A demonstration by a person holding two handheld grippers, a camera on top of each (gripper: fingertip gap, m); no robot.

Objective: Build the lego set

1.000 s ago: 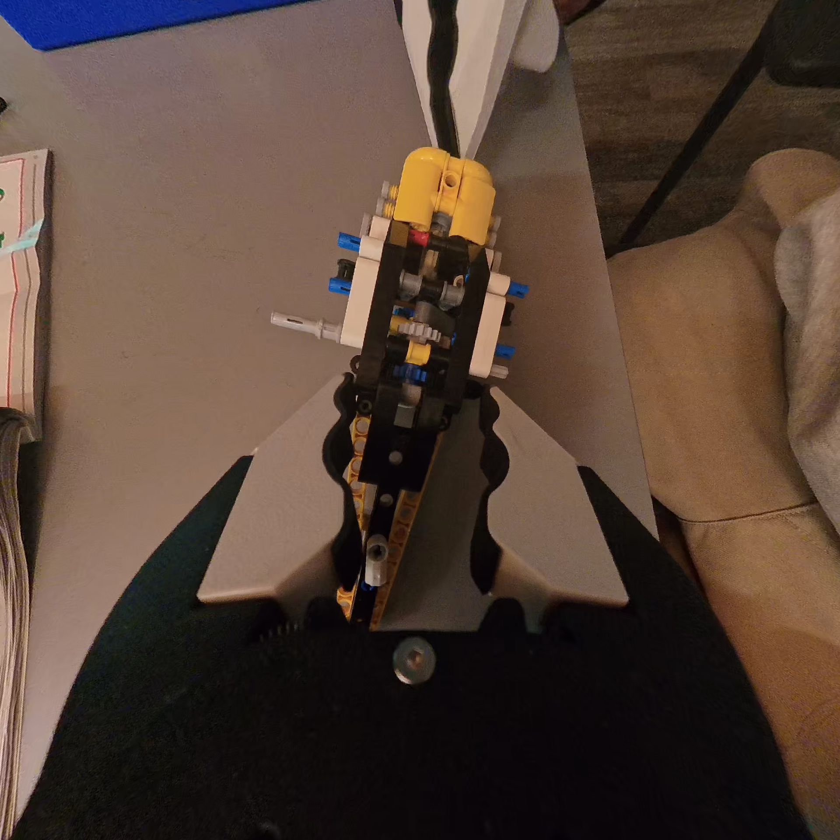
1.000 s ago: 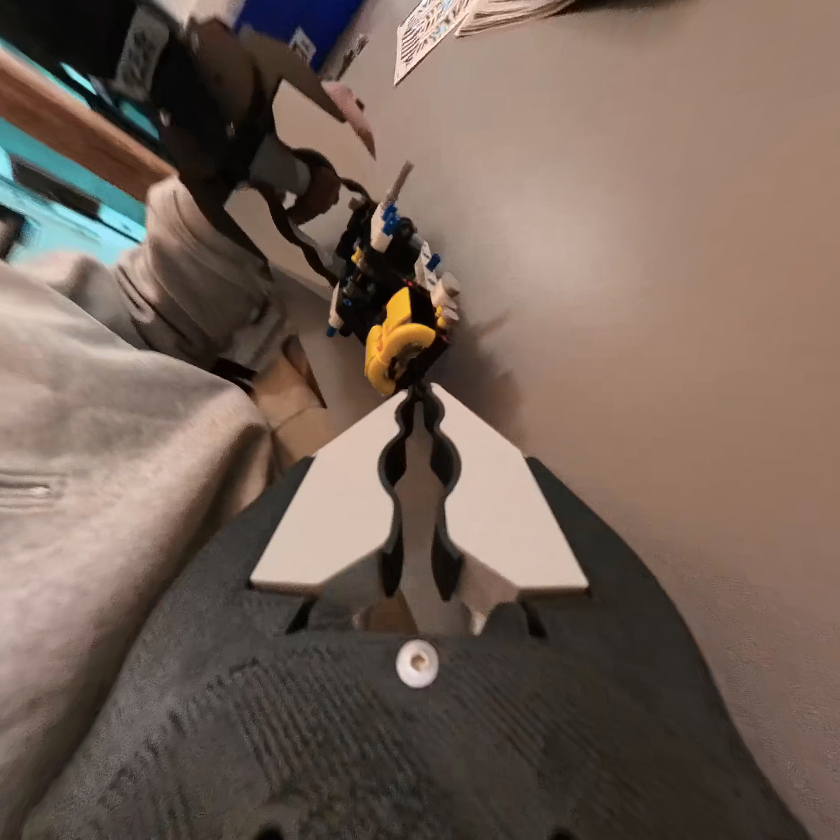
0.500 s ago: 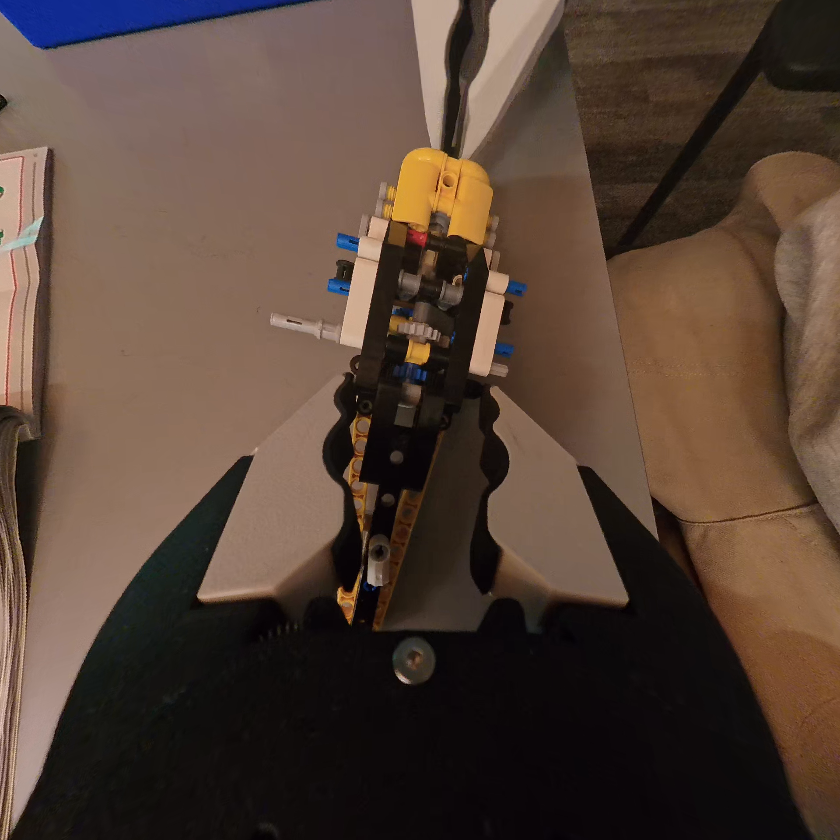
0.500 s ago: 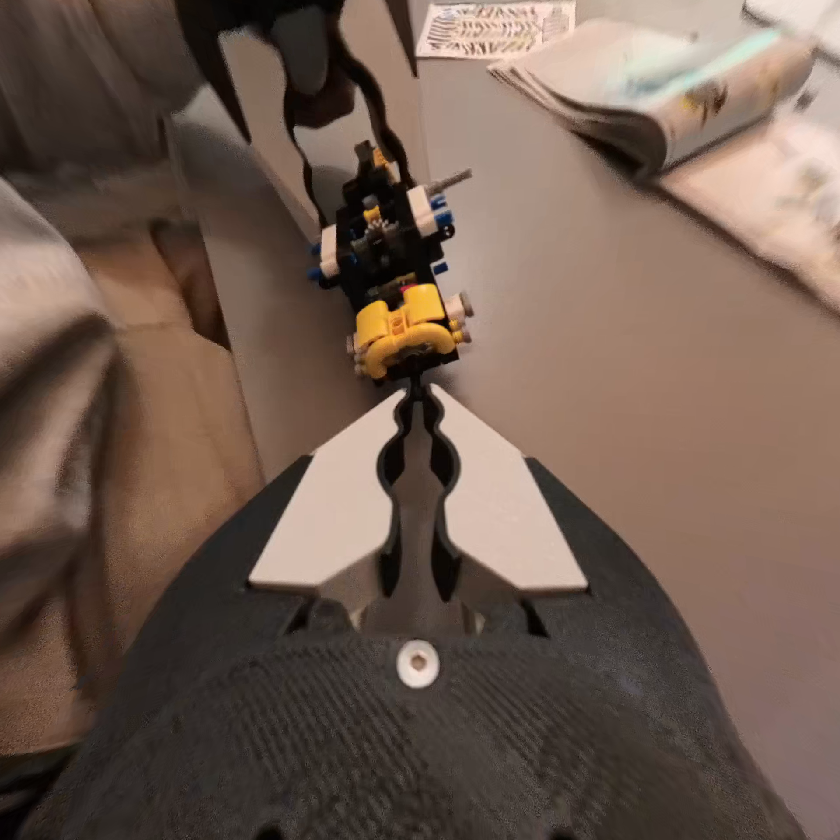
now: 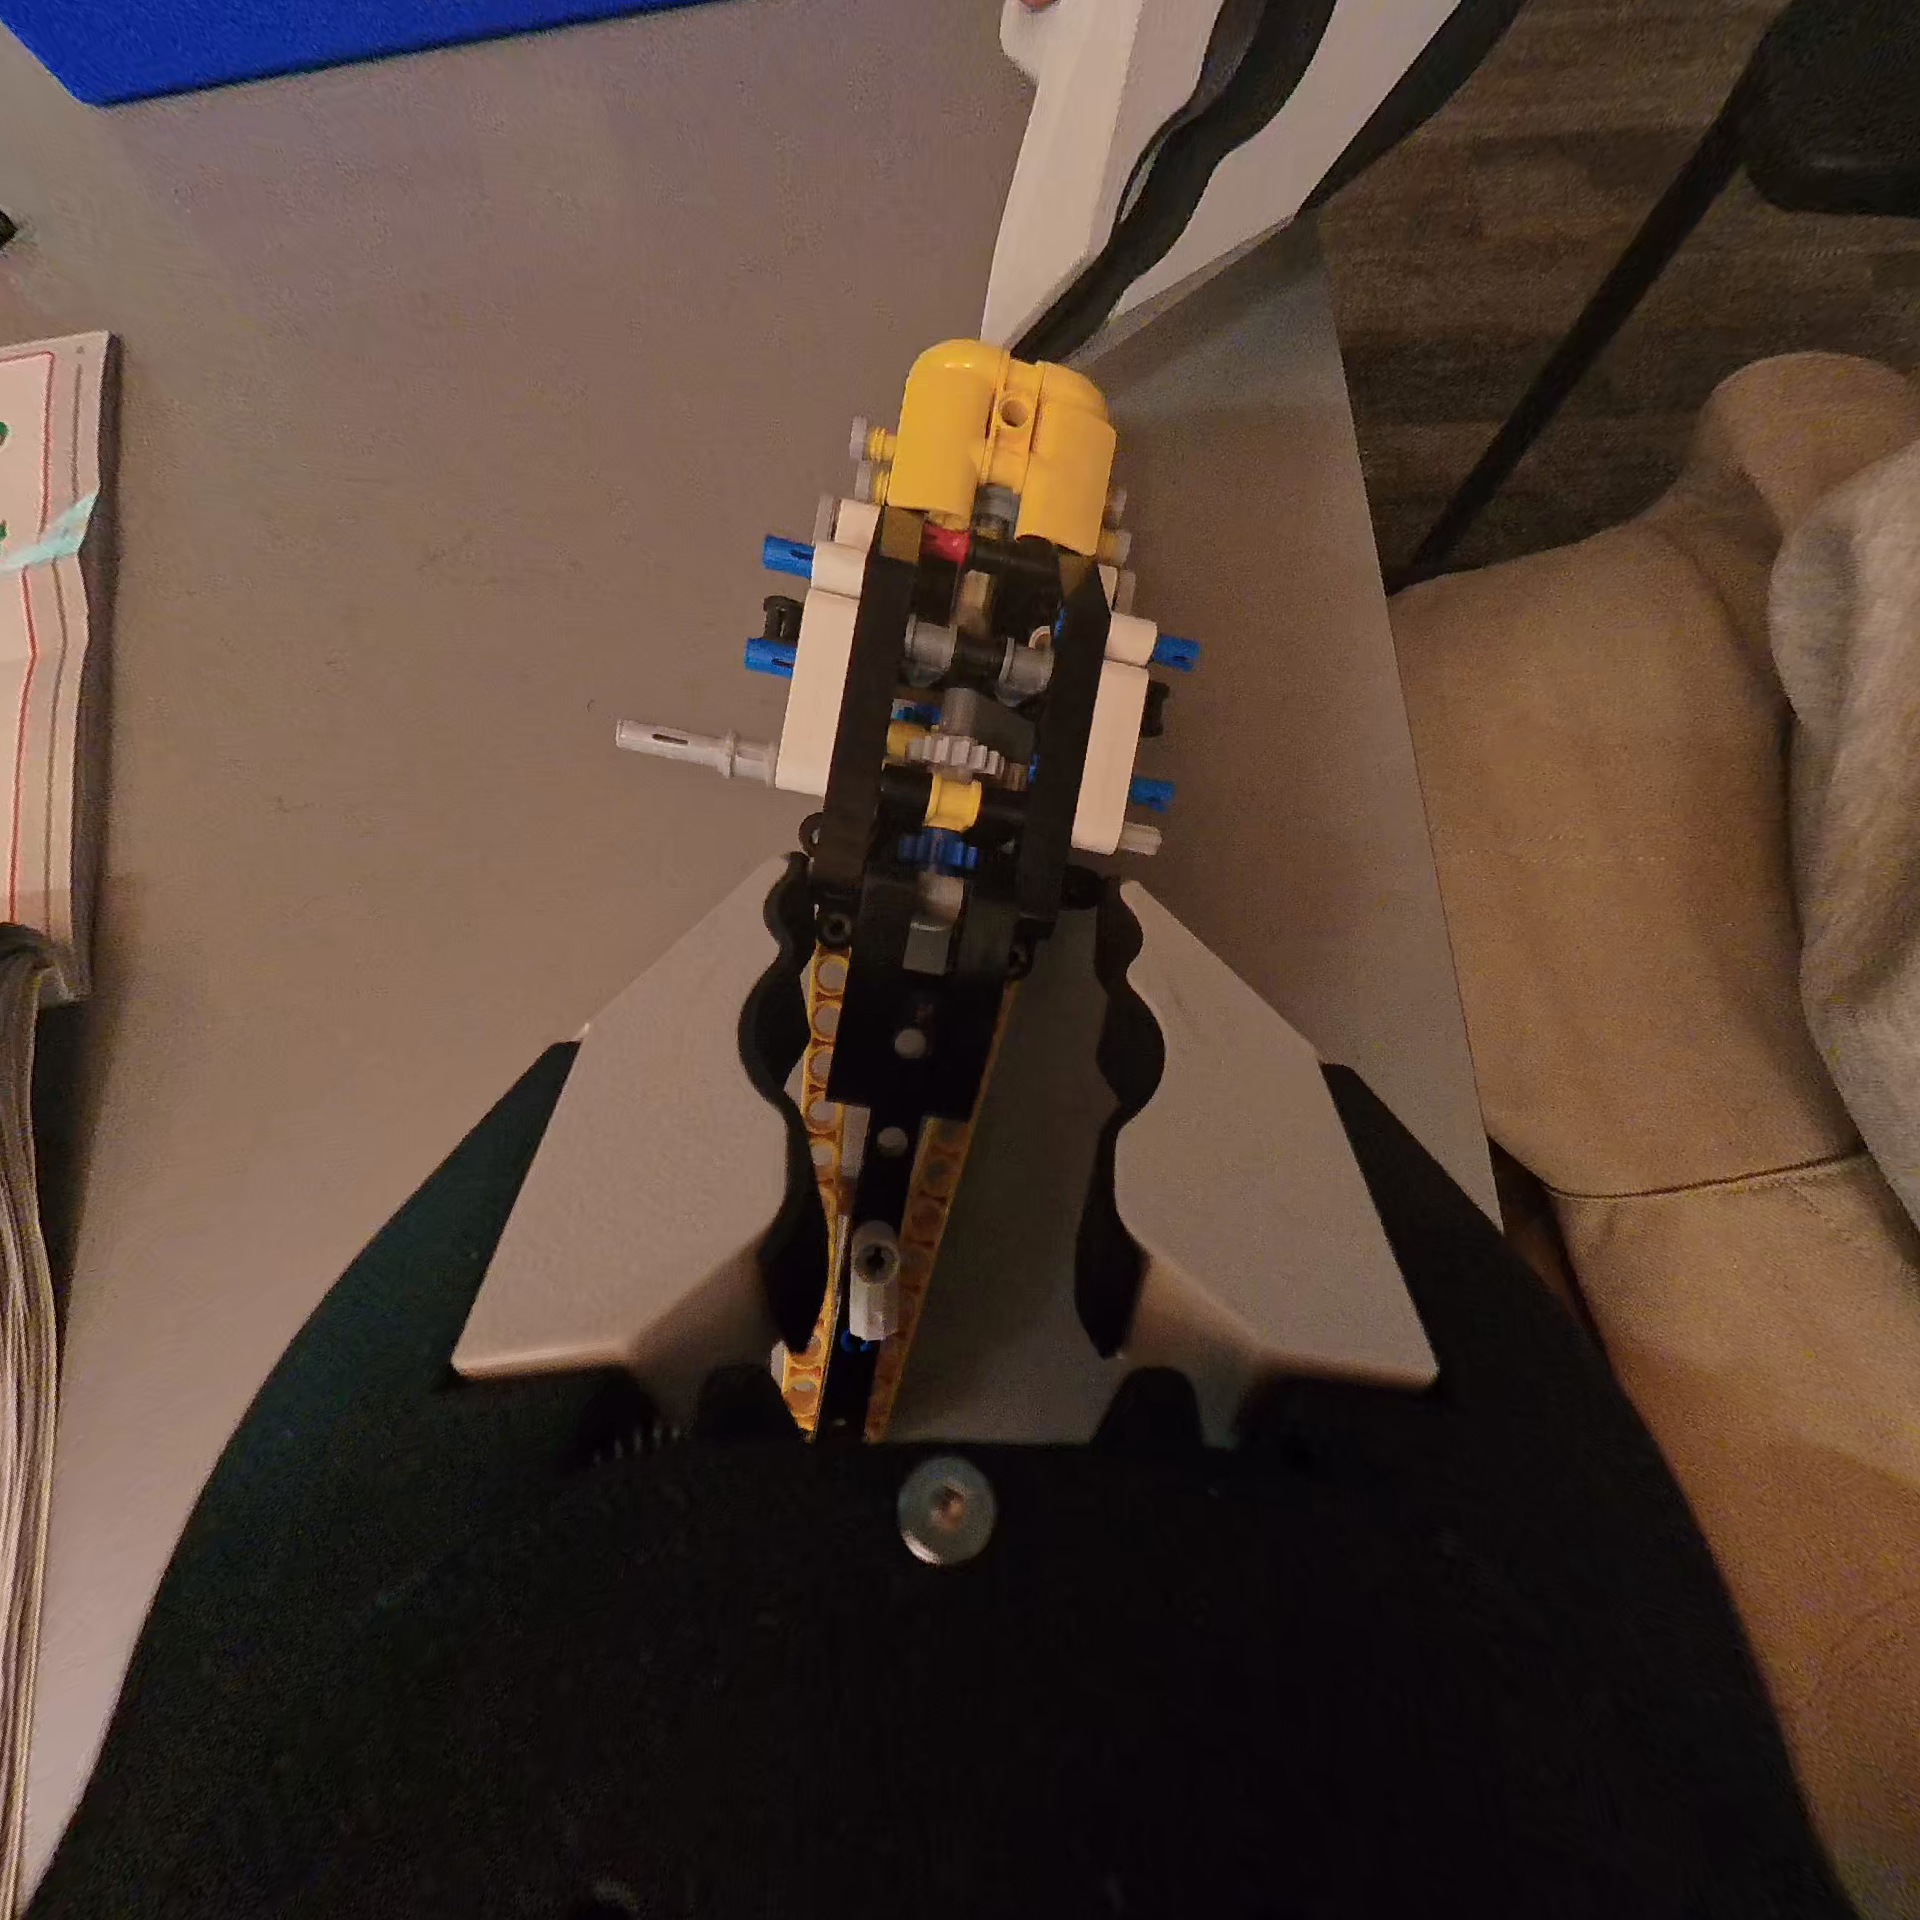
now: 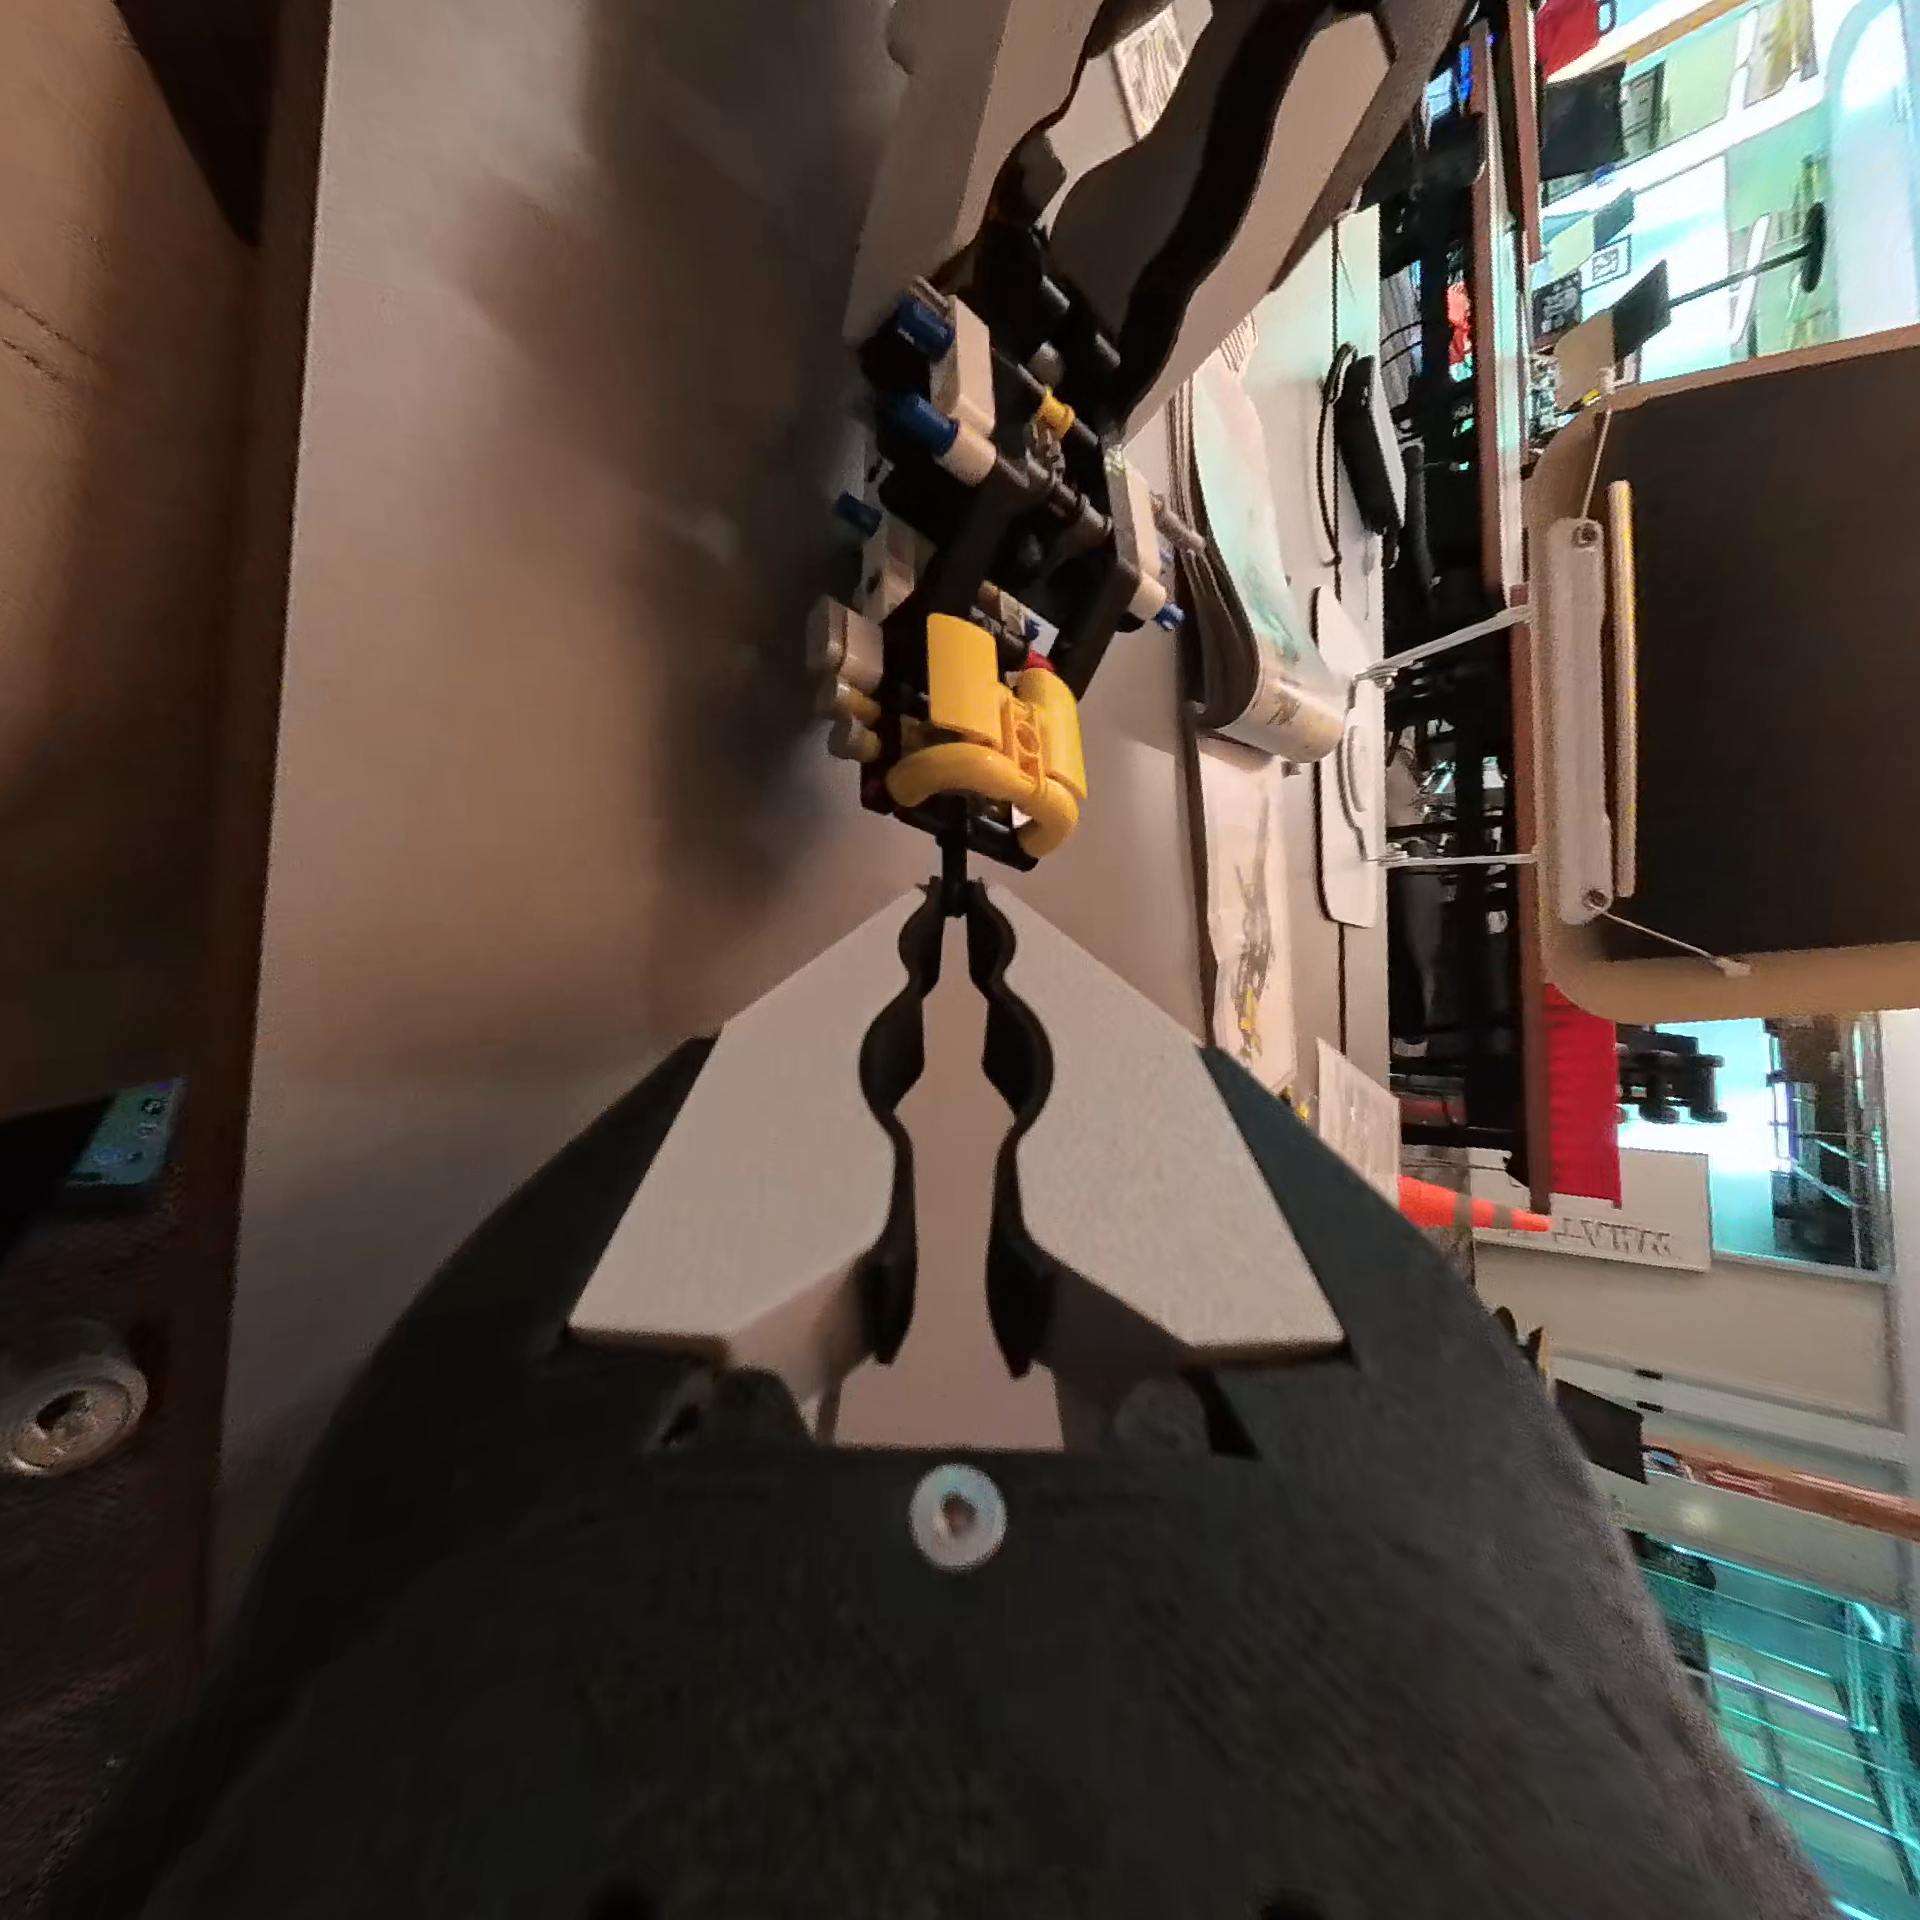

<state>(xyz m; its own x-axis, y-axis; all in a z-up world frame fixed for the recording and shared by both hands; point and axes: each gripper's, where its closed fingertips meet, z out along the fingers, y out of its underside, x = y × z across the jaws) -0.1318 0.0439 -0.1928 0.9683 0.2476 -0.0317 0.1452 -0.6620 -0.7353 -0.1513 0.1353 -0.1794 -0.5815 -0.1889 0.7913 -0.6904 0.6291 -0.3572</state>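
Note:
The lego model [image 5: 966, 675] is a black technic frame with white side panels, blue pins, grey gears and a yellow rounded end. My left gripper [image 5: 940, 904] is shut on its black and yellow rear beams and holds it above the grey table [image 5: 416, 416]. My right gripper [image 6: 951, 899] is shut on a thin black pin [image 6: 951, 857] that sticks out of the model's yellow end [image 6: 997, 727]. The right gripper also shows in the left wrist view [image 5: 1143, 177], beyond the yellow end. The left gripper's fingers [image 6: 1039, 125] show at the top of the right wrist view.
An instruction booklet [image 5: 42, 644] lies at the table's left edge, a blue box [image 5: 312, 42] at the far left. A beige sofa [image 5: 1610, 883] is beyond the table's right edge. More booklets [image 6: 1247, 623] and shelves [image 6: 1558, 520] show in the right wrist view. My right fingertips sit around 10 cm from my left ones.
My right gripper has rolled about a quarter turn while staying at the model's yellow end, and now pinches the black pin. The left gripper and model have stayed in place.

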